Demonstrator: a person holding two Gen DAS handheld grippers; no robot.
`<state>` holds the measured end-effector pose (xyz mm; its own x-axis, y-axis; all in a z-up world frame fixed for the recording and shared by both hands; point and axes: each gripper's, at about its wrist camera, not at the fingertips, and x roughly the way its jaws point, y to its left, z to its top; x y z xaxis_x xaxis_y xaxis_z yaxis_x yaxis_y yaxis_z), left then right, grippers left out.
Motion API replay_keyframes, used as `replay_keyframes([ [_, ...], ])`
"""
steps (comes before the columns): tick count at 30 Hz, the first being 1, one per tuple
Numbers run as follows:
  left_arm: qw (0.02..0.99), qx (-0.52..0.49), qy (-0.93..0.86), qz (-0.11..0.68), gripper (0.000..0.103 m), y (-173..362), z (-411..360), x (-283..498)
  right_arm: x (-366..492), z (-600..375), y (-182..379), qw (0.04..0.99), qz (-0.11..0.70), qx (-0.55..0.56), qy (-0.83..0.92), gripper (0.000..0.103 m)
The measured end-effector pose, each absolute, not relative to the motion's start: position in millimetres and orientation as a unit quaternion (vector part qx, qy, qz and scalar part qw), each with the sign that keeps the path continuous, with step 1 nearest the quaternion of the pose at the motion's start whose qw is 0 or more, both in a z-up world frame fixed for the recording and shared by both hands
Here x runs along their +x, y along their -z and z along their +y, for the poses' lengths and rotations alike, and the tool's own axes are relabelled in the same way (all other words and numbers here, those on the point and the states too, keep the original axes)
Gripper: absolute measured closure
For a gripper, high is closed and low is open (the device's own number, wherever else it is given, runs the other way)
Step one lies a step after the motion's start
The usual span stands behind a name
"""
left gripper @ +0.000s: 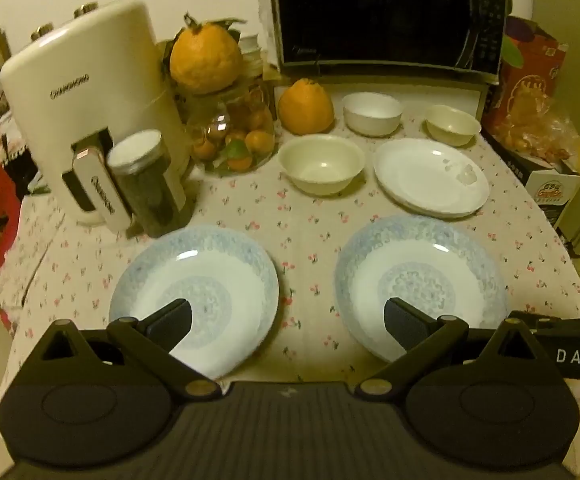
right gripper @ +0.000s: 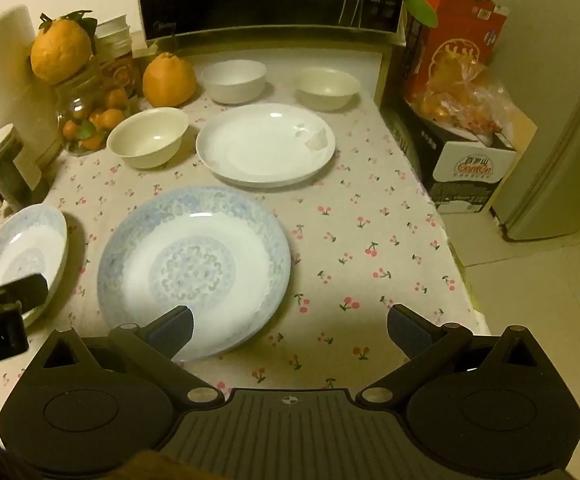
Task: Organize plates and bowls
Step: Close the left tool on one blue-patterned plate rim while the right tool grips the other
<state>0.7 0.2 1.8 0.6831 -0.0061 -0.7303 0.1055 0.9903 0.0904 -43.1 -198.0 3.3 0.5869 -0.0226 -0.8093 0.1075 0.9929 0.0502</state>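
Two blue-patterned plates lie side by side on the cherry-print tablecloth: the left one (left gripper: 198, 276) (right gripper: 20, 252) and the right one (left gripper: 422, 272) (right gripper: 194, 264). Behind them are a plain white plate (left gripper: 430, 176) (right gripper: 266, 144), a cream bowl (left gripper: 322, 164) (right gripper: 148, 136), a white bowl (left gripper: 372, 114) (right gripper: 234, 80) and a smaller cream bowl (left gripper: 452, 124) (right gripper: 326, 88). My left gripper (left gripper: 288, 320) is open, one finger above each blue plate. My right gripper (right gripper: 290, 326) is open and empty, its left finger over the right blue plate's near rim.
A white kettle (left gripper: 90, 112), a dark jar (left gripper: 146, 184), a glass jar of small oranges (left gripper: 234, 140) and two large oranges stand at the back left. A microwave (left gripper: 386, 12) sits behind. Boxes (right gripper: 466, 168) and a fridge (right gripper: 562, 140) lie past the table's right edge.
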Motion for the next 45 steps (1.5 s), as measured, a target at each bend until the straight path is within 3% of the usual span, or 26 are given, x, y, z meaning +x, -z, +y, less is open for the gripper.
replay_keyframes([
  [7,0.929,0.094,0.077,0.350,0.000,-10,-2,7,-26,-218,-7,0.878,0.471,0.080,0.016,0.000],
  [14,0.897,0.051,0.142,0.415,0.002,-7,6,33,0,-239,-4,0.858,0.491,0.147,-0.034,0.001],
  [25,0.867,-0.031,0.178,0.465,0.019,8,29,75,20,-269,27,0.824,0.499,0.258,-0.072,0.005],
  [28,0.860,-0.035,0.187,0.473,0.029,15,30,85,24,-277,36,0.812,0.497,0.295,-0.074,0.008],
  [33,0.846,-0.039,0.199,0.494,0.048,34,31,94,28,-287,49,0.797,0.500,0.331,-0.069,0.021],
  [35,0.843,-0.034,0.198,0.499,0.051,40,30,96,29,-288,54,0.795,0.504,0.331,-0.065,0.035],
  [41,0.834,-0.019,0.198,0.515,0.062,57,27,104,33,-283,68,0.789,0.525,0.315,-0.058,0.060],
  [45,0.829,-0.017,0.194,0.524,0.067,65,23,110,34,-281,74,0.784,0.532,0.314,-0.056,0.064],
])
